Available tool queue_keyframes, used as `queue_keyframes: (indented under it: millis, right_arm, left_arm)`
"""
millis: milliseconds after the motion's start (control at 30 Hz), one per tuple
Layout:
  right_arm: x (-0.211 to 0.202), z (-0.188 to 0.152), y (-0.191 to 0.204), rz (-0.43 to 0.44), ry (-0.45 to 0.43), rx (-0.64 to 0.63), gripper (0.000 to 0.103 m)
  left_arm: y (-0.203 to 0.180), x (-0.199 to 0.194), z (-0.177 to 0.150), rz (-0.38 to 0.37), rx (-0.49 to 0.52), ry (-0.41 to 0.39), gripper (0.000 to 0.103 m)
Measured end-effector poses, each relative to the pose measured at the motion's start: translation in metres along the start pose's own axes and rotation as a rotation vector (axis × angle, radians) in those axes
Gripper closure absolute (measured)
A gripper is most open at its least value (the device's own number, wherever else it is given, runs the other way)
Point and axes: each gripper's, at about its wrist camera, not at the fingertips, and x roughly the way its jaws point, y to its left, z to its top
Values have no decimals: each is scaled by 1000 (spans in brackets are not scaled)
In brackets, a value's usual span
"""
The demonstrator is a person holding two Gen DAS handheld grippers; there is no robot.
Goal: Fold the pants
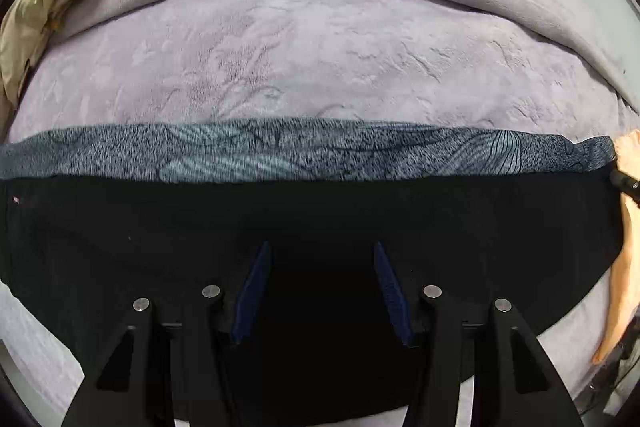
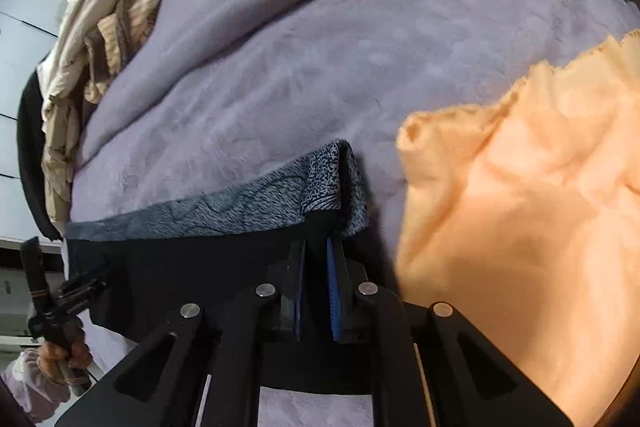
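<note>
- You are working over black pants [image 1: 304,219] lying flat on a lilac blanket [image 1: 320,59], their long axis running 9 to 3 o'clock in the left wrist view, with a patterned grey band [image 1: 304,151] along the far edge
- Your left gripper [image 1: 320,291] is hovering partly open over the dark cloth, 2 blue pads [image 1: 252,291] apart and pinching nothing
- Your right gripper [image 2: 316,287] is clamping the end of the pants at the band's corner [image 2: 332,183], jaws nearly together on the fabric
- An orange cloth [image 2: 520,219] is lying just beside that end, at 3 o'clock
- Judging the fold, the right hand is nearer the end; the free end is lying toward 9 o'clock
</note>
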Motion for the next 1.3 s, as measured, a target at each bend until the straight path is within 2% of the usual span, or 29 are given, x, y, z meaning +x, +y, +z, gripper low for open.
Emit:
queue_keyframes:
  millis: [67, 133, 167, 200, 233, 300, 367, 467, 533, 600, 667, 733, 800, 833, 867, 900, 967, 1100, 1167, 1233, 1300]
  right_arm:
    - [5, 8, -6, -53, 7, 0, 92]
    - [16, 8, -14, -85, 51, -8, 90]
    - [15, 5, -11, -115, 58, -5, 81]
    - [8, 2, -12, -158, 42, 8, 63]
    - [-1, -1, -10, -182, 18, 13, 60]
    - [-28, -9, 4, -215, -73, -36, 60]
    - [-42, -15, 33, -144, -118, -107, 60]
    - [-9, -17, 81, -24, -46, -189, 60]
    - [28, -20, 104, -16, -8, -228, 60]
    - [64, -18, 112, -36, 24, -244, 60]
    - [88, -13, 114, -110, 19, -249, 63]
    - [90, -4, 104, -168, -19, -246, 66]
    - [80, 6, 92, -270, -46, -230, 65]
    - [68, 9, 82, -293, -53, -197, 64]
    - [55, 8, 70, -245, -51, -147, 62]
    - [41, 3, 58, -147, -42, -90, 62]
    - [18, -17, 41, -30, -23, -15, 61]
    - [-13, -83, 8, 56, -7, 176, 56]
    - [-15, -104, -14, 50, -24, 298, 55]
    - [-8, -106, -32, 37, -28, 402, 54]
    - [-2, -106, -53, 96, -43, 516, 54]
  left_arm:
    - [0, 9, 7, 31, 7, -6, 48]
    - [1, 15, 12, 47, 9, 9, 44]
    - [1, 13, 14, 41, 5, 16, 44]
    - [3, 4, 14, 20, -3, 10, 44]
    - [5, -3, 14, 6, -5, -5, 44]
    - [7, -19, 12, -10, 12, -48, 44]
    - [5, -20, 16, -6, 39, -61, 44]
    - [-1, 6, 27, 48, 25, -36, 44]
    - [-2, 22, 33, 68, -15, -30, 42]
    - [-4, 24, 37, 80, -20, -64, 37]
    - [-6, 27, 48, 97, -3, -71, 37]
    - [0, 28, 55, 77, -27, -66, 36]
    - [12, 21, 61, 66, -43, -62, 37]
    - [18, 12, 59, 72, -35, -73, 36]
    - [25, 6, 53, 79, -24, -79, 36]
    - [33, -1, 45, 92, -10, -80, 36]
    - [56, -13, 23, 133, 1, -73, 36]
    - [124, -29, -33, 204, -97, -37, 36]
    - [145, -20, -57, 225, -145, -2, 37]
    - [168, -14, -72, 198, -218, -3, 16]
    - [177, -8, -73, 172, -263, 2, 13]
